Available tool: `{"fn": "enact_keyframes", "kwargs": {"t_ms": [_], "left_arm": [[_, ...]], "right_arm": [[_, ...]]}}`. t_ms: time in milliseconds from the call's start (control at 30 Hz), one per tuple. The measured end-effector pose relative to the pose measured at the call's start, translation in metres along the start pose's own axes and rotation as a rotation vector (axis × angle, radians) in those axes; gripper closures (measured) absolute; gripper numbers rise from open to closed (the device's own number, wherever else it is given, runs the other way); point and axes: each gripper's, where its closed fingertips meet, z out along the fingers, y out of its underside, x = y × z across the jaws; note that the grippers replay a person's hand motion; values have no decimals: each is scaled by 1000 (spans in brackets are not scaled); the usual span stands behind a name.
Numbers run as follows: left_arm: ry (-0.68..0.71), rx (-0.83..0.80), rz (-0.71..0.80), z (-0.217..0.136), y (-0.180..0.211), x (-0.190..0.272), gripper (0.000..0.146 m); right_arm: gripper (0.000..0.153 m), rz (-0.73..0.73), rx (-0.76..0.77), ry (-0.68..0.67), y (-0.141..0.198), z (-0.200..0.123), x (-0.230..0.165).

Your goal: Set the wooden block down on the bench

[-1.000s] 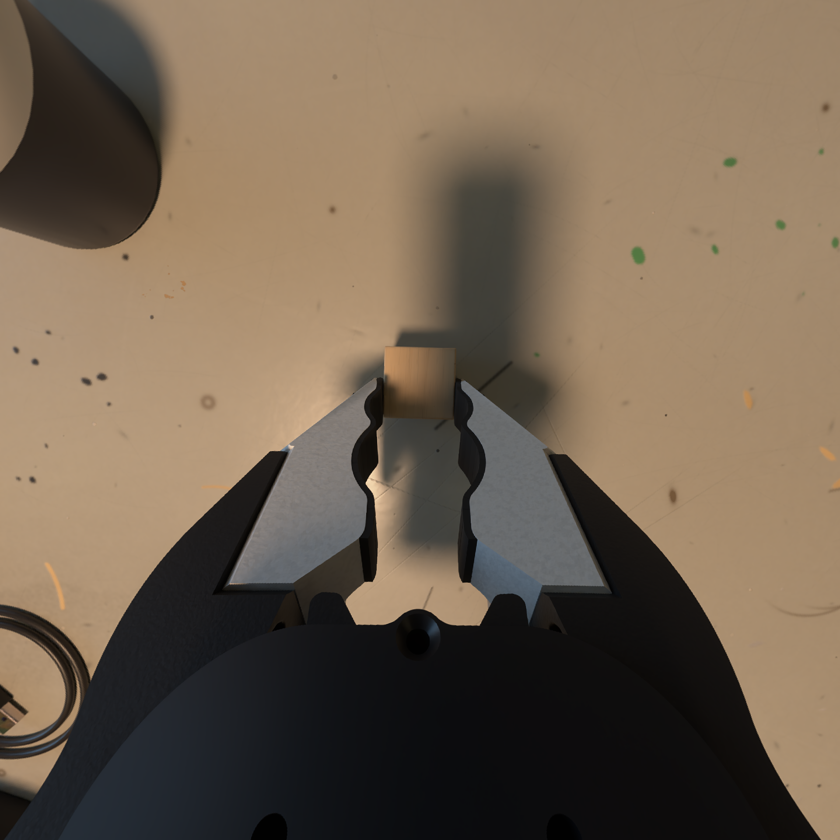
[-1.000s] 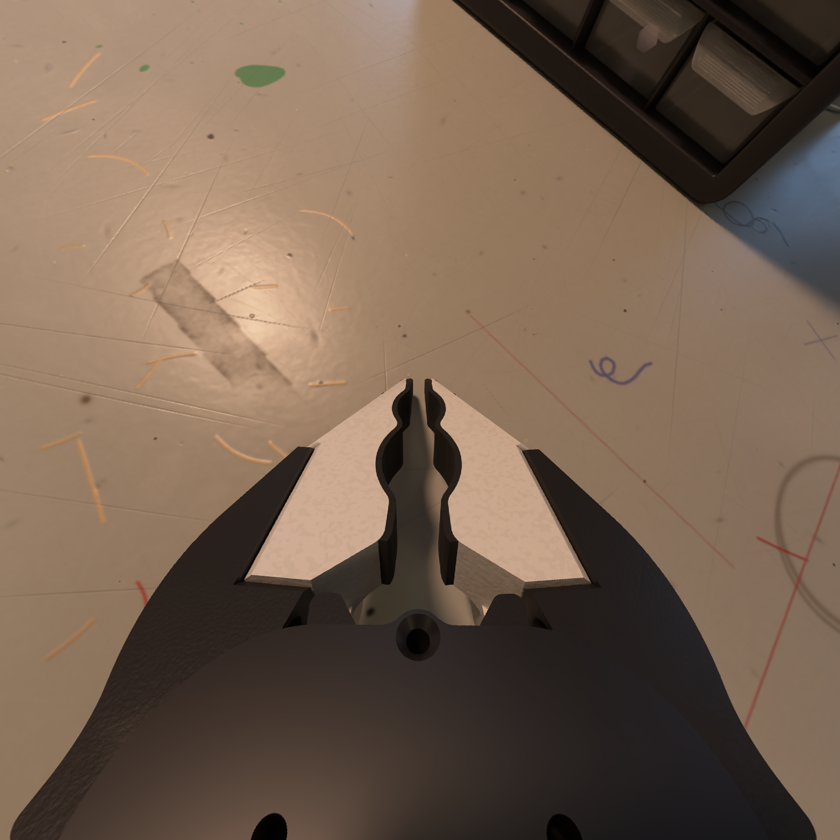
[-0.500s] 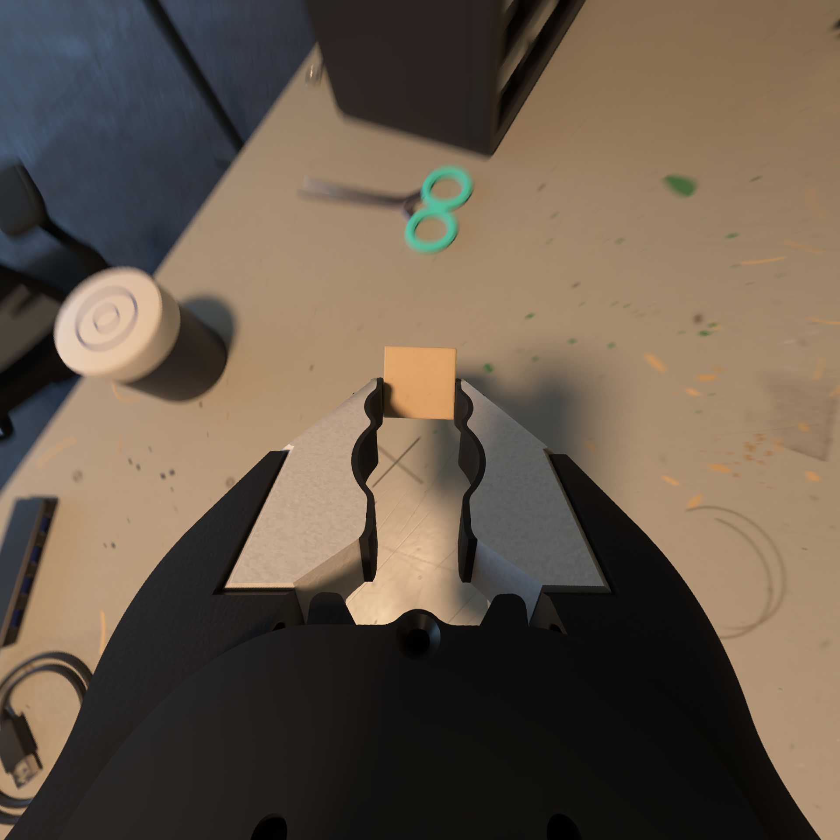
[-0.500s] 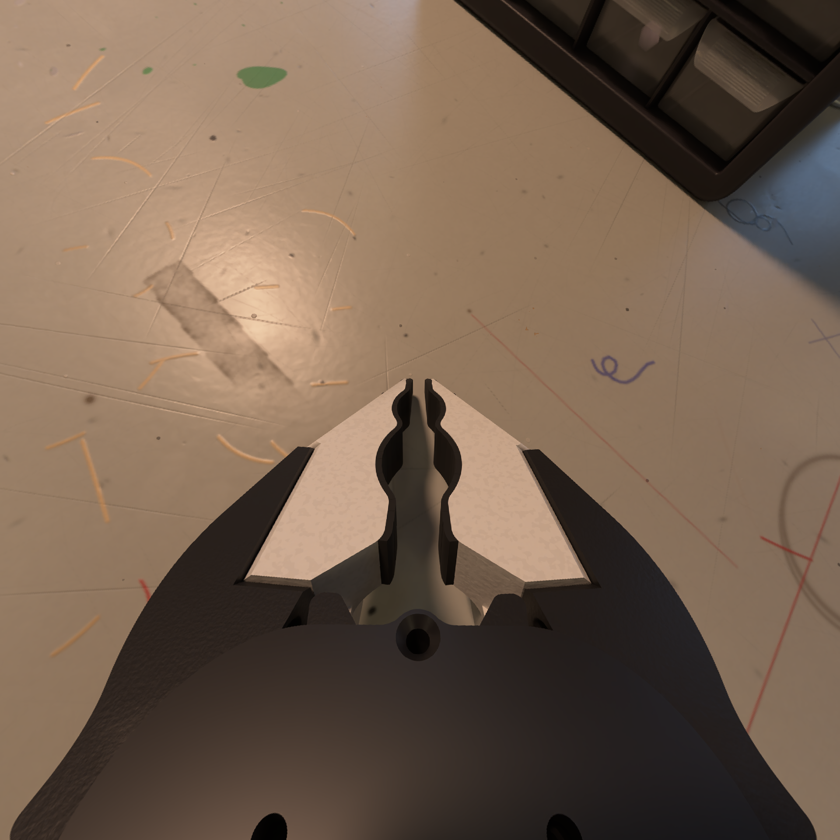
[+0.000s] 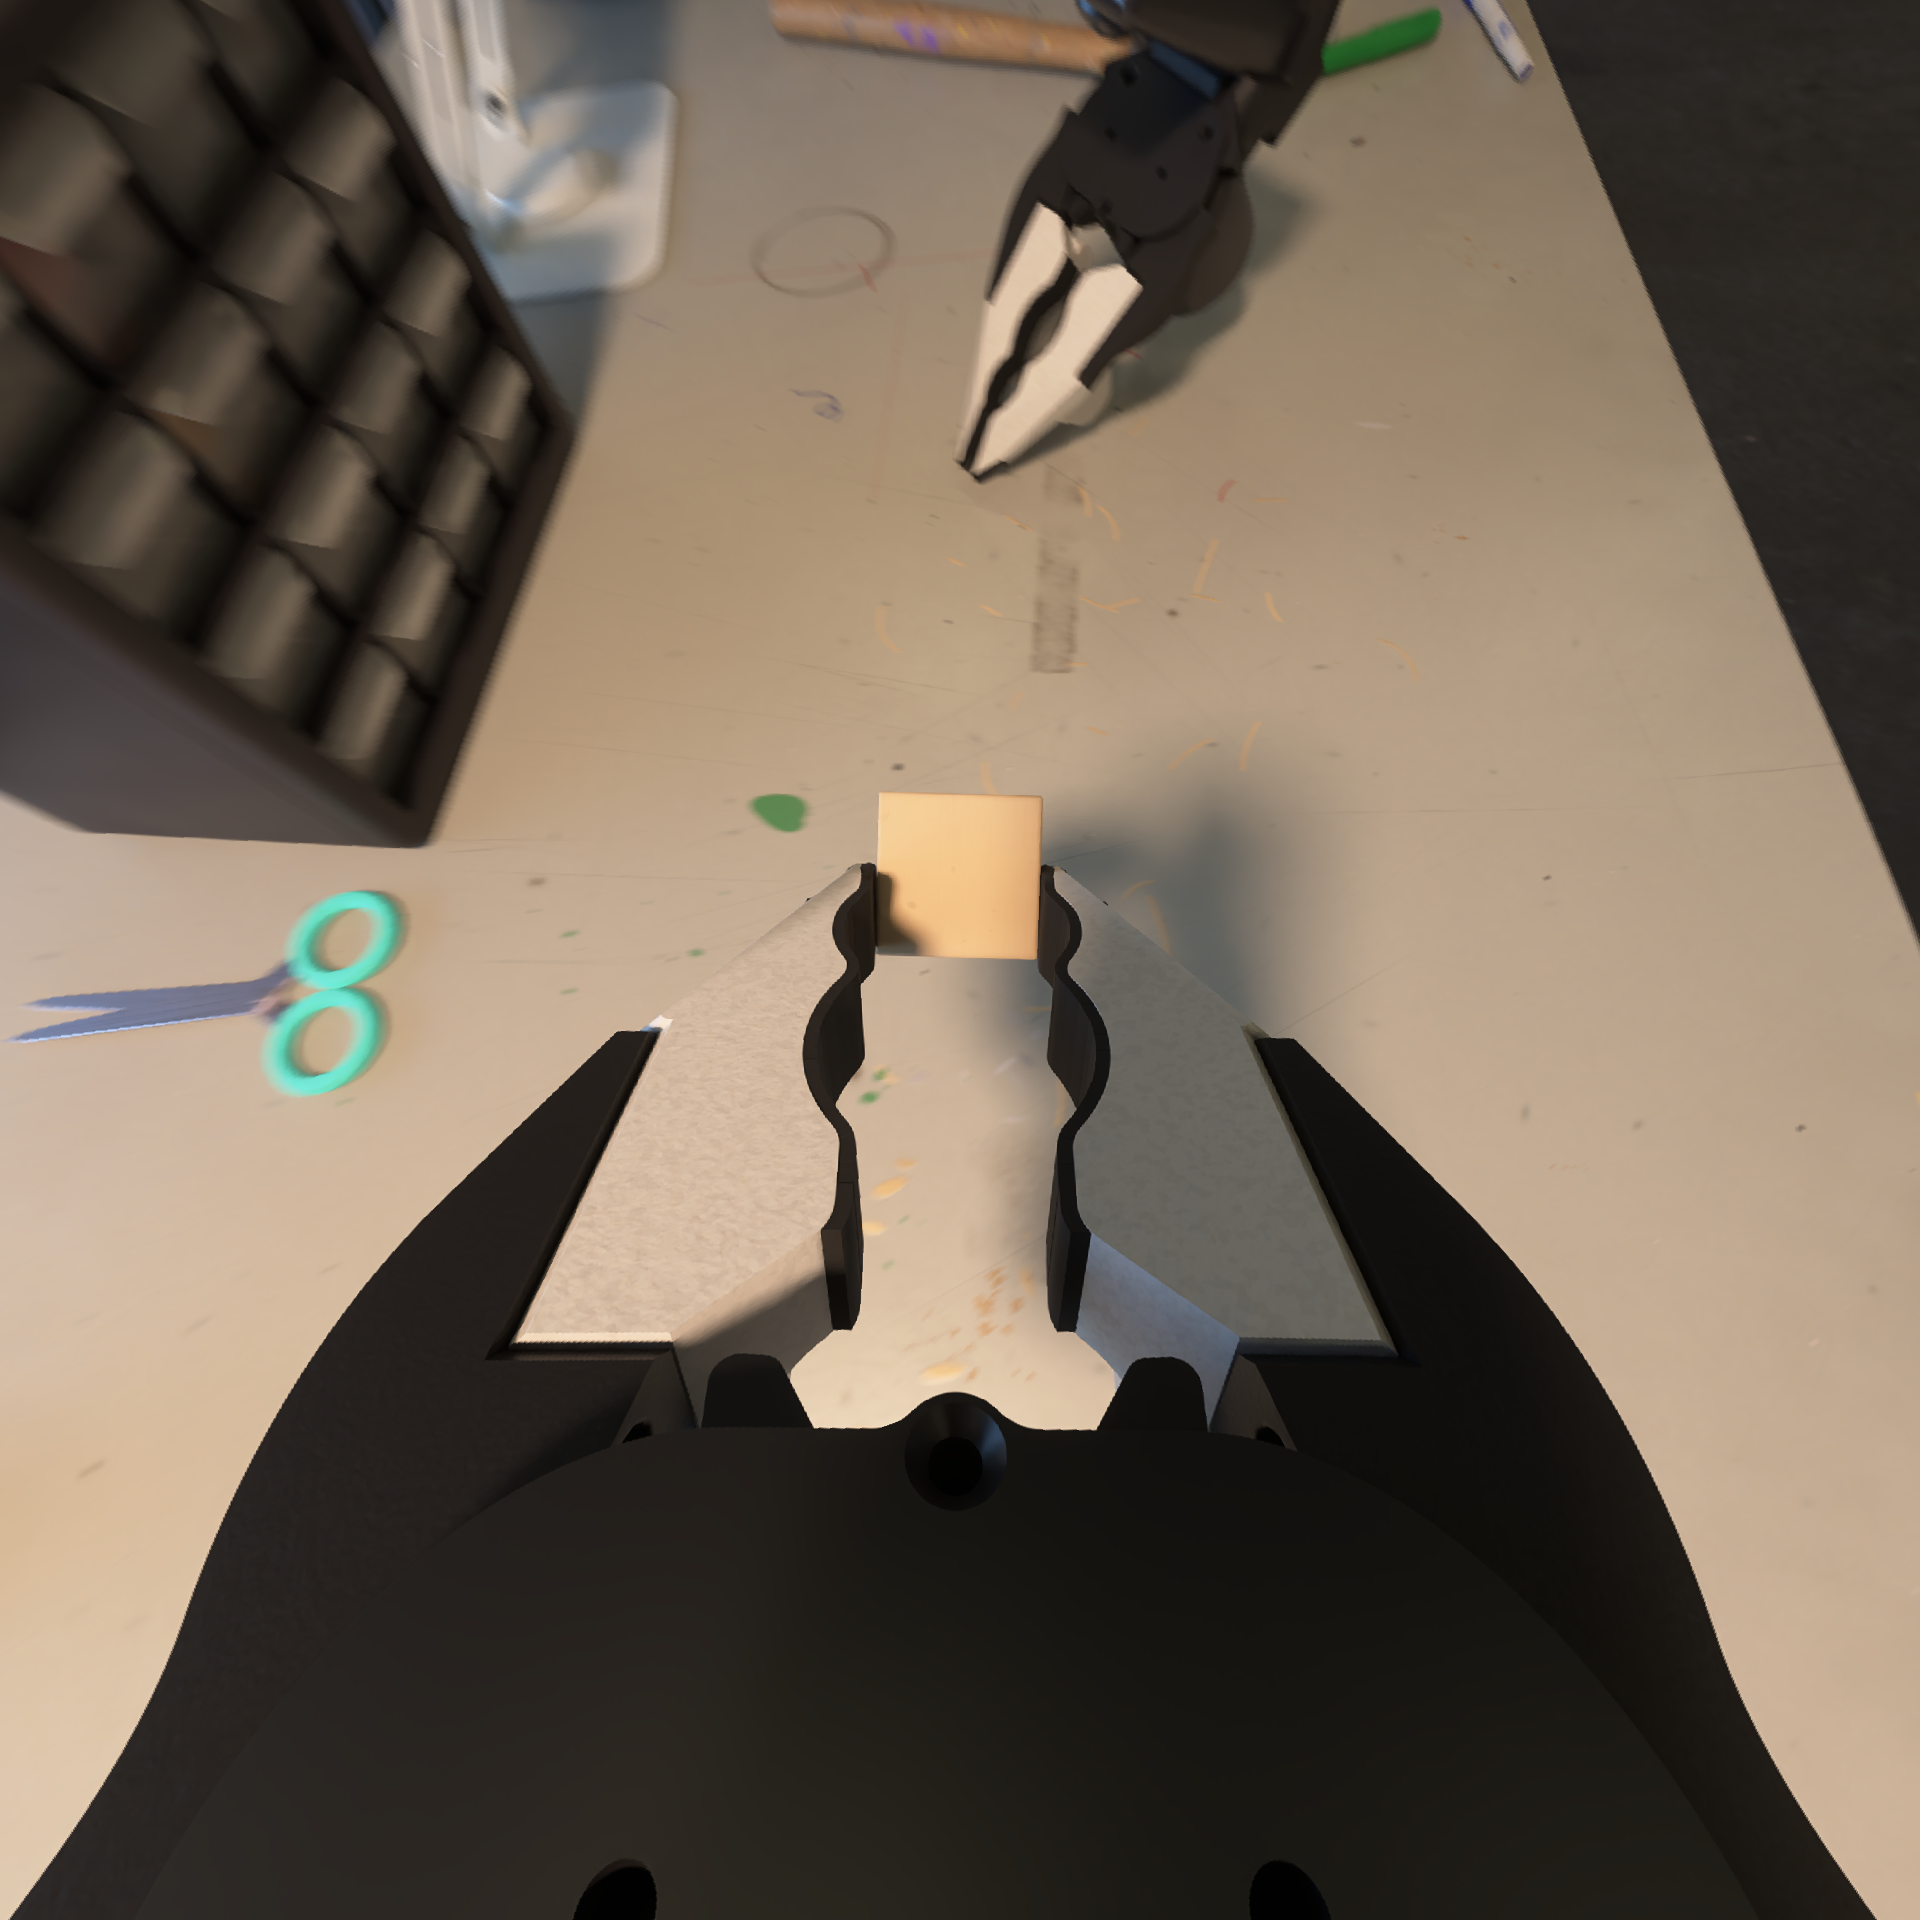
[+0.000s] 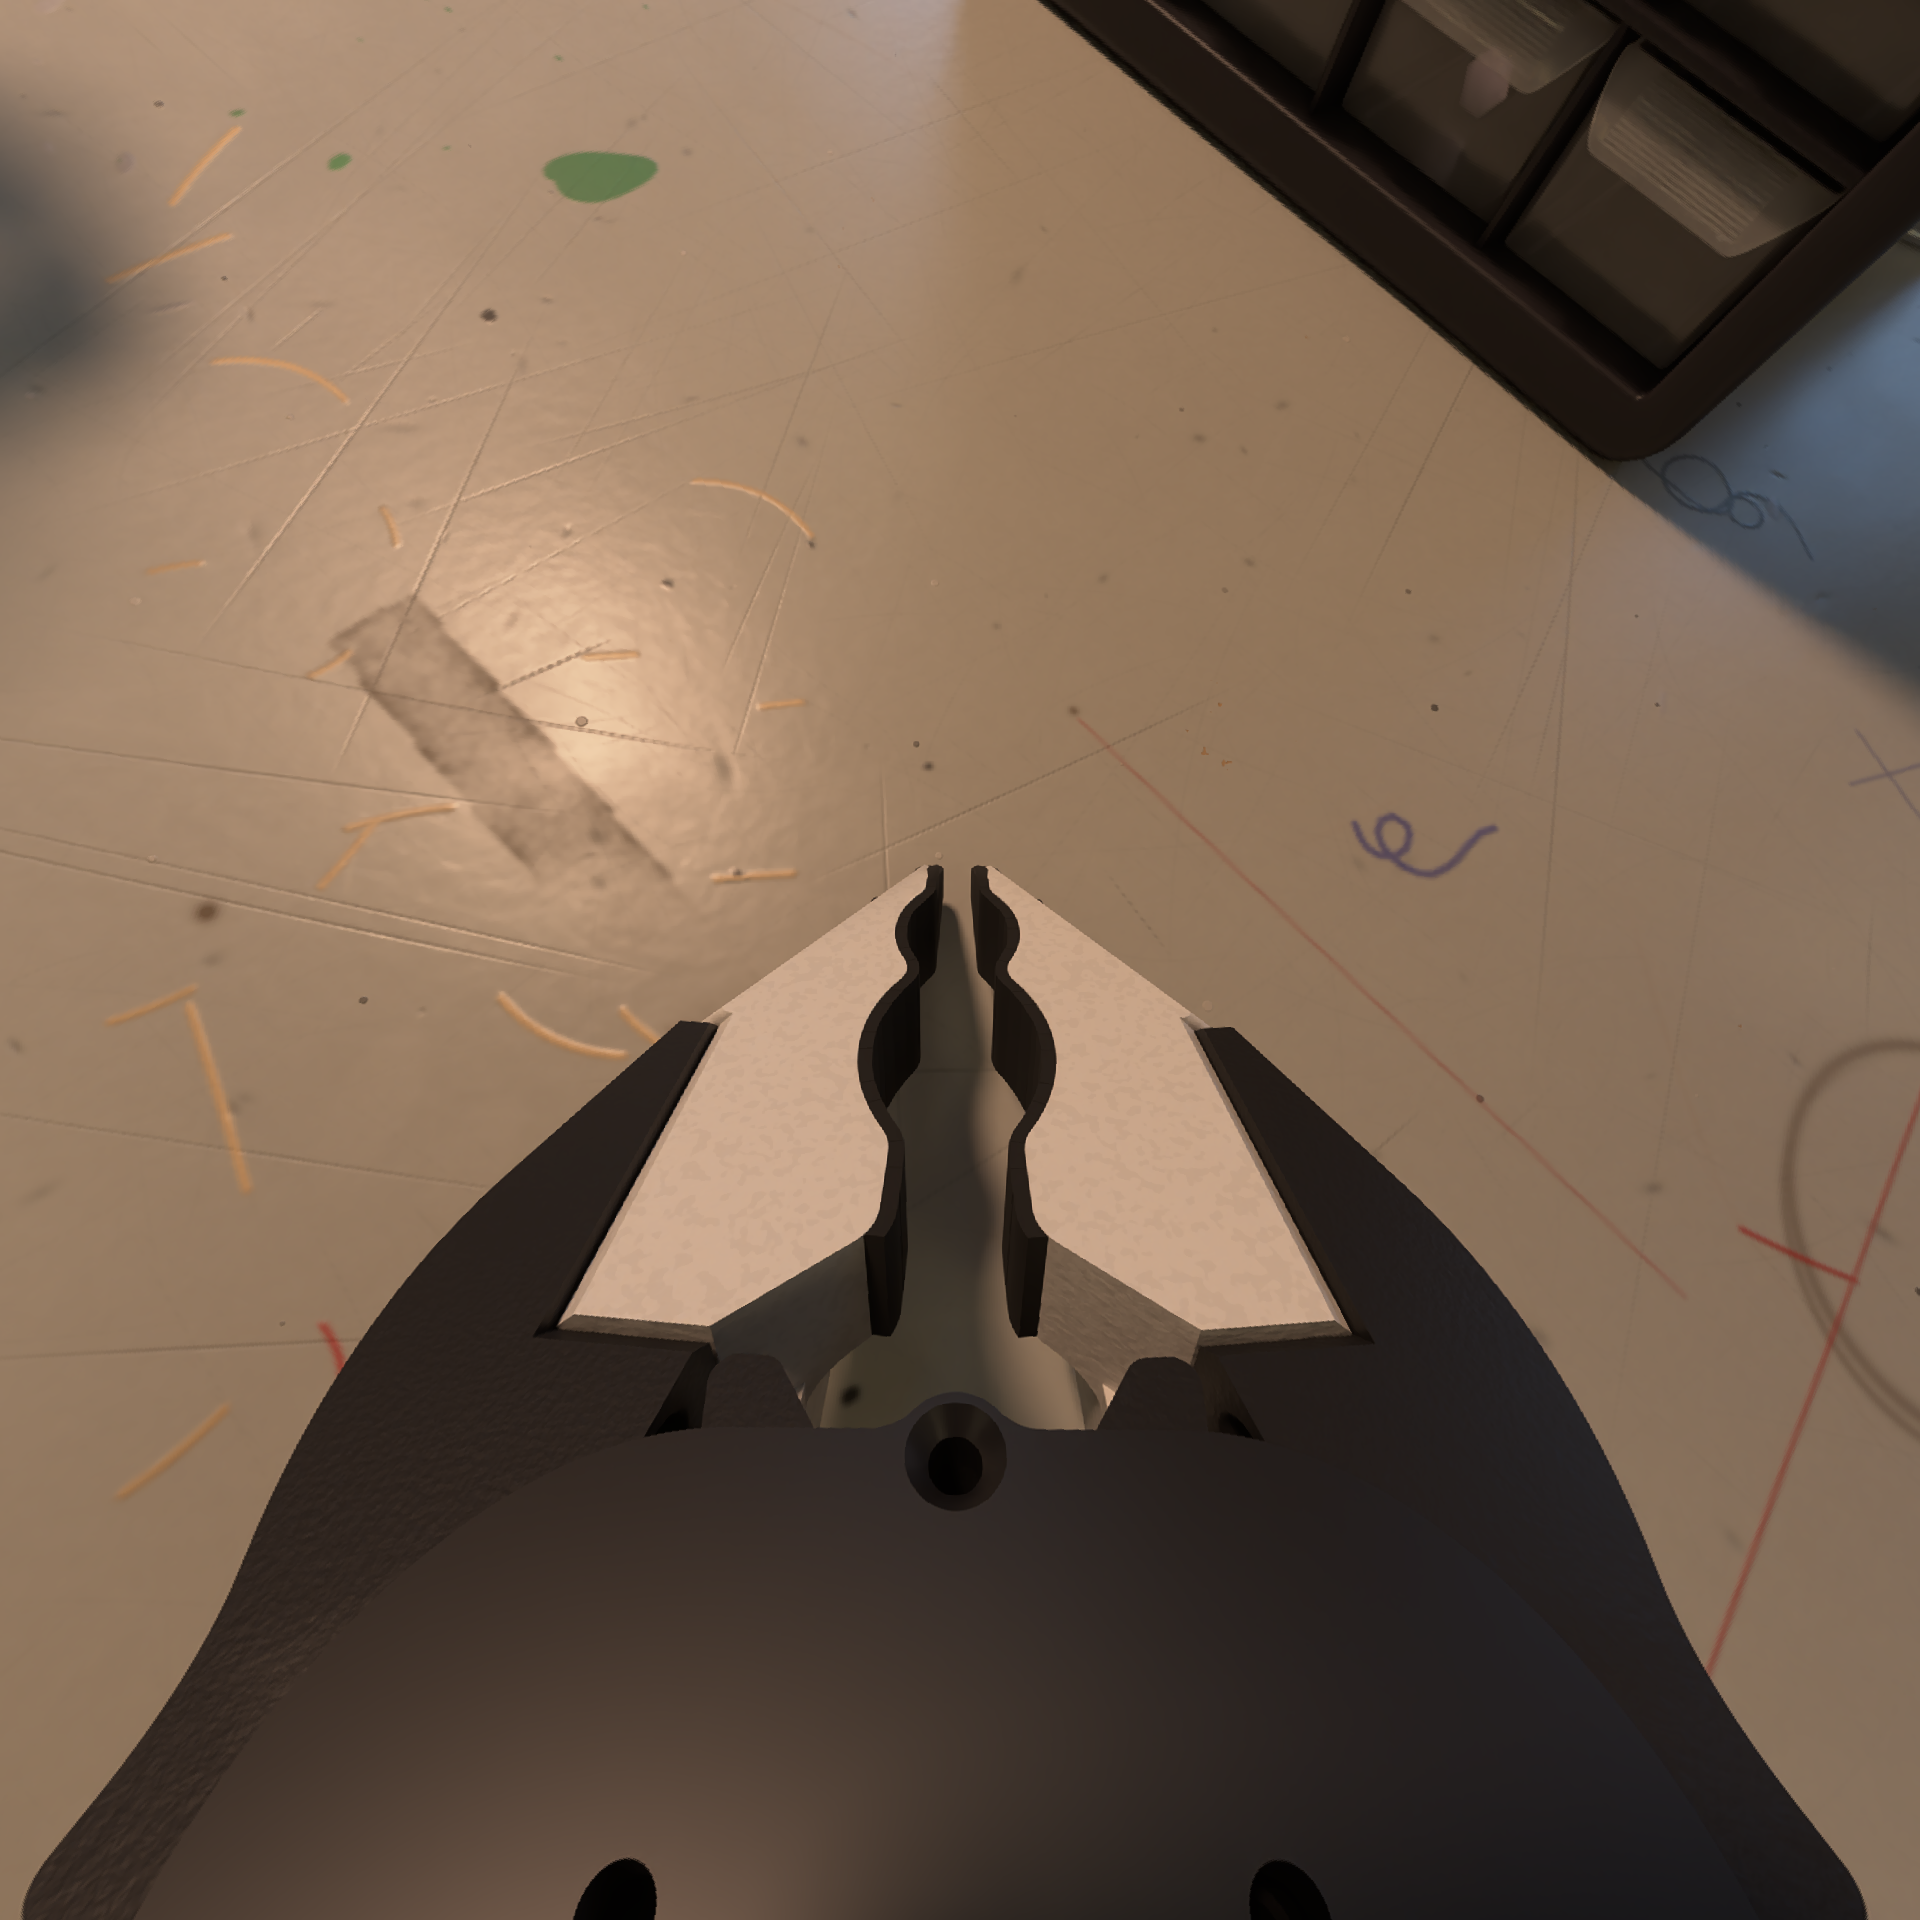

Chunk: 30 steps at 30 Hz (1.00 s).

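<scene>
My left gripper (image 5: 958, 883) is shut on the pale wooden block (image 5: 958, 875), which sits between its fingertips, held well above the beige bench (image 5: 1403, 935). My right gripper (image 6: 953, 878) is shut and empty, low over the bench (image 6: 1039, 520). It also shows in the left wrist view (image 5: 982, 462), far ahead, tips pointing down at the bench.
A dark drawer cabinet (image 5: 208, 416) stands at the left, also at the top right of the right wrist view (image 6: 1558, 187). Teal-handled scissors (image 5: 270, 997) lie at the left. A white stand (image 5: 571, 177), a cardboard tube (image 5: 935, 31) and a green pen (image 5: 1382, 36) lie far ahead. The bench edge (image 5: 1704, 416) runs along the right.
My left gripper has risen and swung with the block in it: the view went from close over the bench to a high view of the cabinet and right gripper. The right gripper stayed still.
</scene>
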Motion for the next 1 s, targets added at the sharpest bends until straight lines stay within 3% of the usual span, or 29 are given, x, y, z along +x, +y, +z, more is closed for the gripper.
{"fn": "enact_keyframes", "kwargs": {"t_ms": [167, 333, 1000], "left_arm": [[-20, -120, 21, 64, 18, 19, 115], [-62, -229, 13, 104, 42, 24, 115], [-63, -426, 0, 123, 92, 14, 115]], "right_arm": [[147, -3, 1, -8, 0, 0, -1], [147, 0, 0, -10, 0, 0, -1], [145, 20, 1, -34, -2, 1, -4]]}}
